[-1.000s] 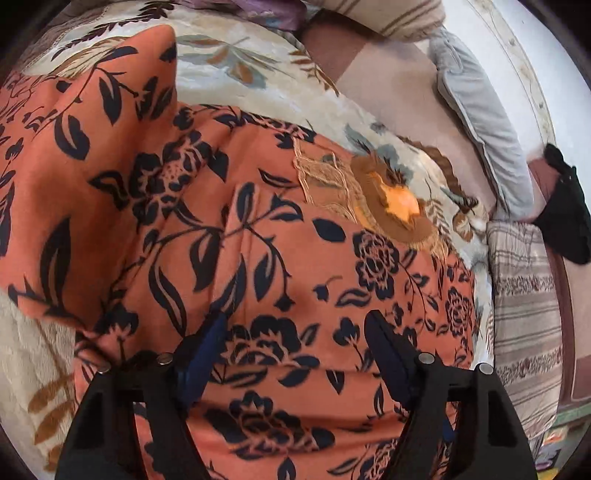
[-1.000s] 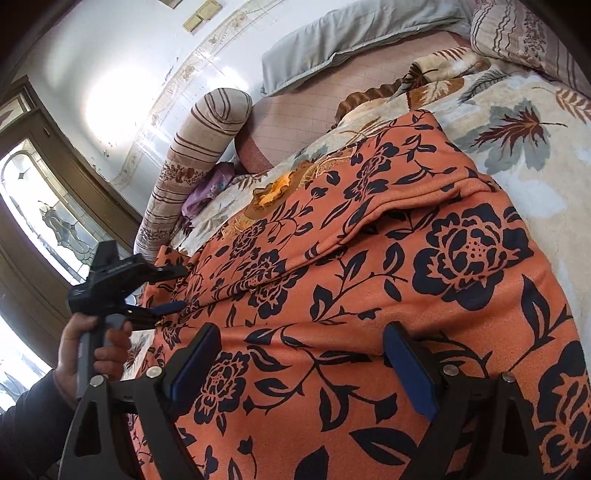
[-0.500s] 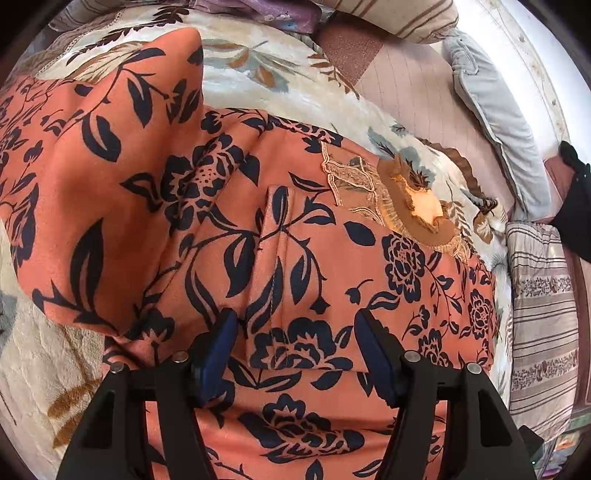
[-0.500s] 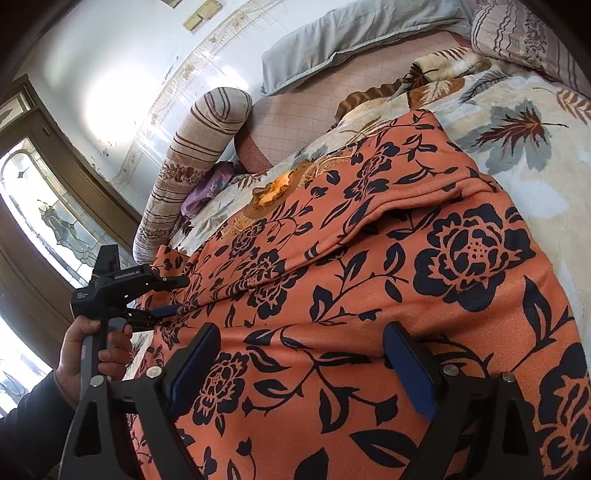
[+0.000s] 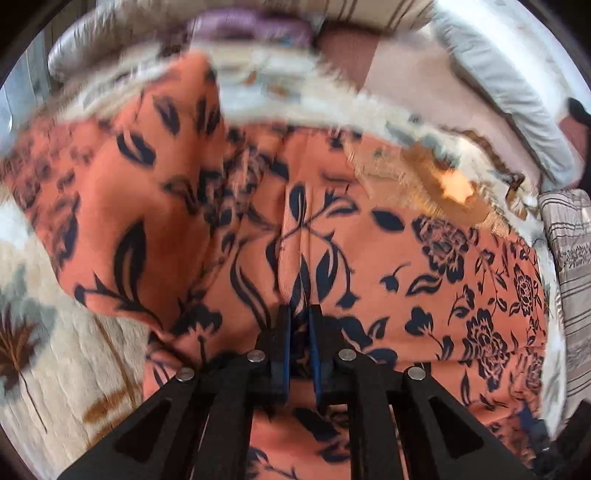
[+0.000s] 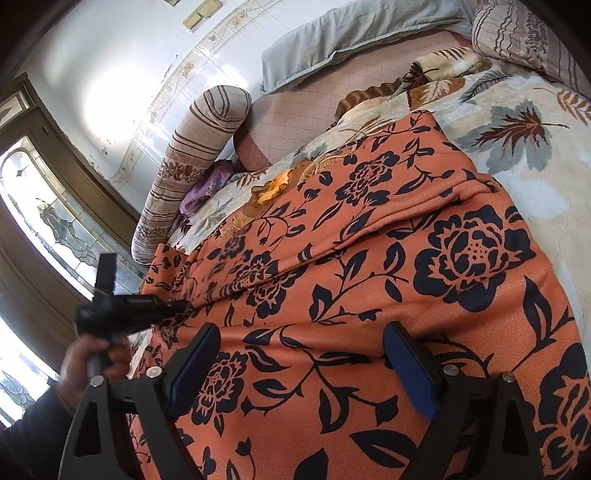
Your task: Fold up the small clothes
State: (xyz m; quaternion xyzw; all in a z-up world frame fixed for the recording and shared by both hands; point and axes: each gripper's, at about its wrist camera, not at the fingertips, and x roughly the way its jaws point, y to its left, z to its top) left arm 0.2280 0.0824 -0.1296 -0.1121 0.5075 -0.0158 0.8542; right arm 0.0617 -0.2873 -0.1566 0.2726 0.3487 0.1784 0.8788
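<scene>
Item one: orange floral garment (image 6: 369, 280), black leaf-and-rose print, spread across the leaf-patterned blanket (image 6: 524, 155) on the bed. We note a lengthwise fold ridge in its upper half and an embroidered collar patch (image 5: 448, 186) at the far end.

Item two: left gripper (image 5: 300, 314), its jaws having just been closing; we find them now pinched on a raised pleat of the garment, blue pads nearly together with cloth between. The left wrist view is motion-blurred. The person's hand (image 6: 88, 365) grasps its handle at the garment's near-left edge.

Item three: right gripper (image 6: 301, 363), jaws standing wide apart over the garment's lower part, nothing between the pads.

Item four: striped bolster (image 6: 192, 166), grey pillow (image 6: 354, 33), purple cloth (image 6: 207, 186), all beyond the garment.
</scene>
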